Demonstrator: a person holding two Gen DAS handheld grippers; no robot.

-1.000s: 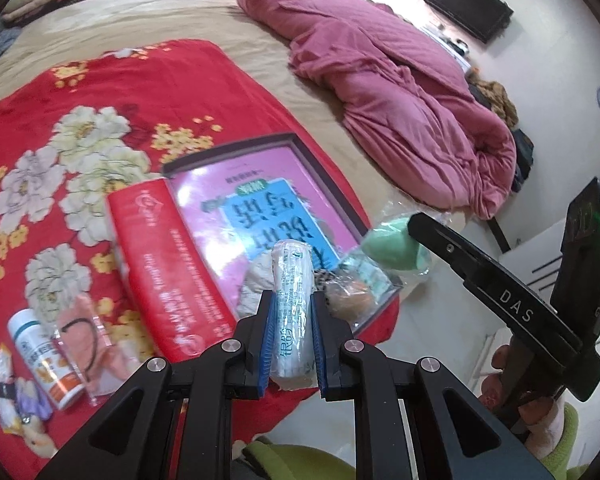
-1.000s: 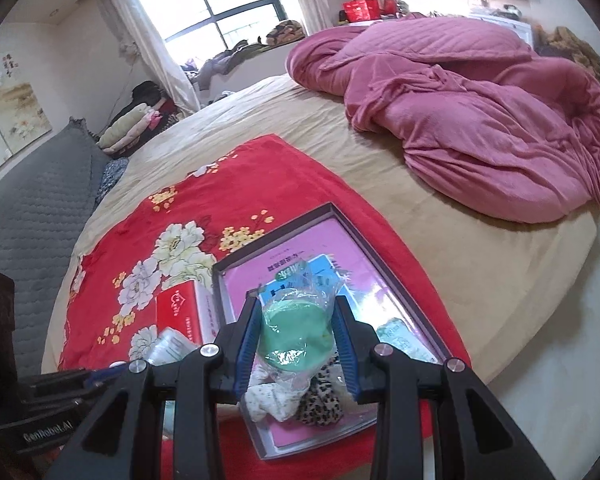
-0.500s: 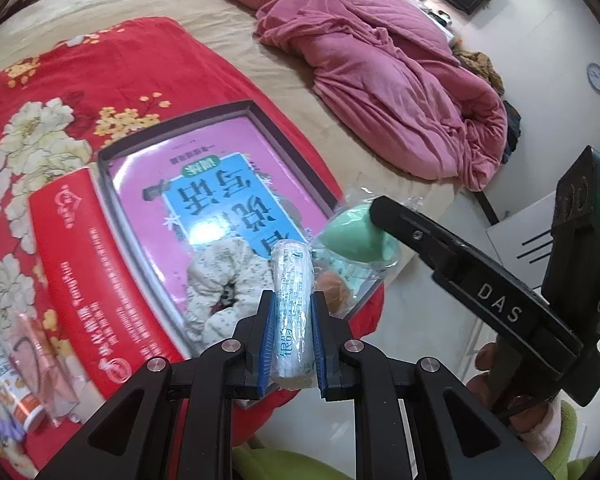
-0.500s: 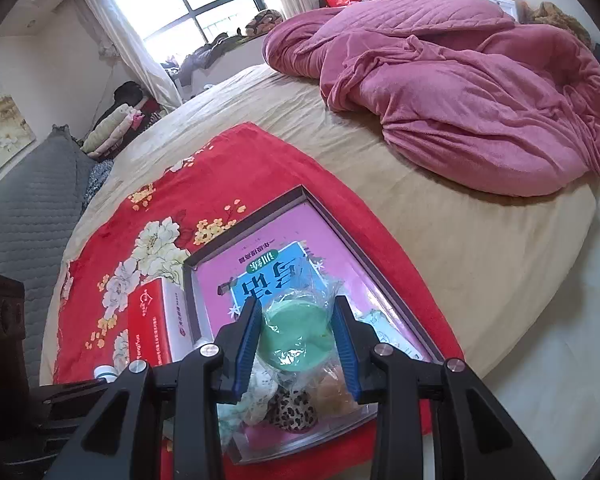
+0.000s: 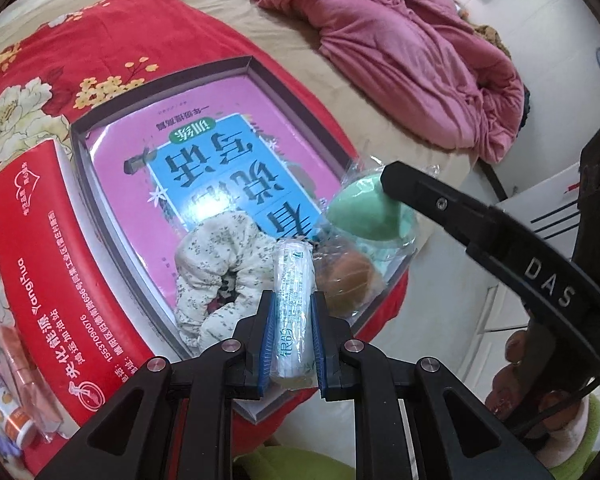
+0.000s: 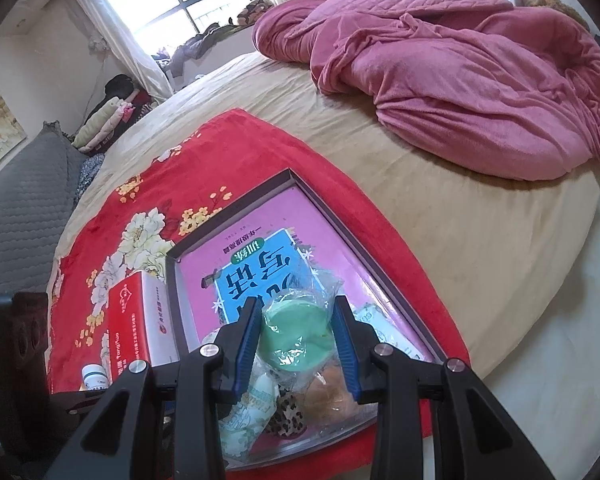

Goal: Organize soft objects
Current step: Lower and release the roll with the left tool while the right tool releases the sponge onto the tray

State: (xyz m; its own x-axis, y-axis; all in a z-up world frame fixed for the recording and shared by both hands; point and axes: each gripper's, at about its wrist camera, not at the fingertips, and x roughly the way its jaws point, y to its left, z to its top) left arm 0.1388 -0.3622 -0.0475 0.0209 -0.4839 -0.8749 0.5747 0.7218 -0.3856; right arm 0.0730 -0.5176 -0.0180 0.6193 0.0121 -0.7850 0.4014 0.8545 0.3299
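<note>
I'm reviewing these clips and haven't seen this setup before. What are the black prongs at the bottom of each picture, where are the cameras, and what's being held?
No robot here: a person holds a two-fingered tool in each hand, with a camera on each looking along its fingers. The left tool is shut on a white wrapped roll. The right tool is shut on a clear bag with a green sponge. Below them, on a red flowered blanket on a bed, lies a shallow tray holding a pink book and a floral scrunchie. A red box lies beside it.

Daylight streaming through window (image 6: 172, 4), overexposing it; glare shining off pink book cover (image 5: 140, 168); fisheye bending, darkening edges.
</note>
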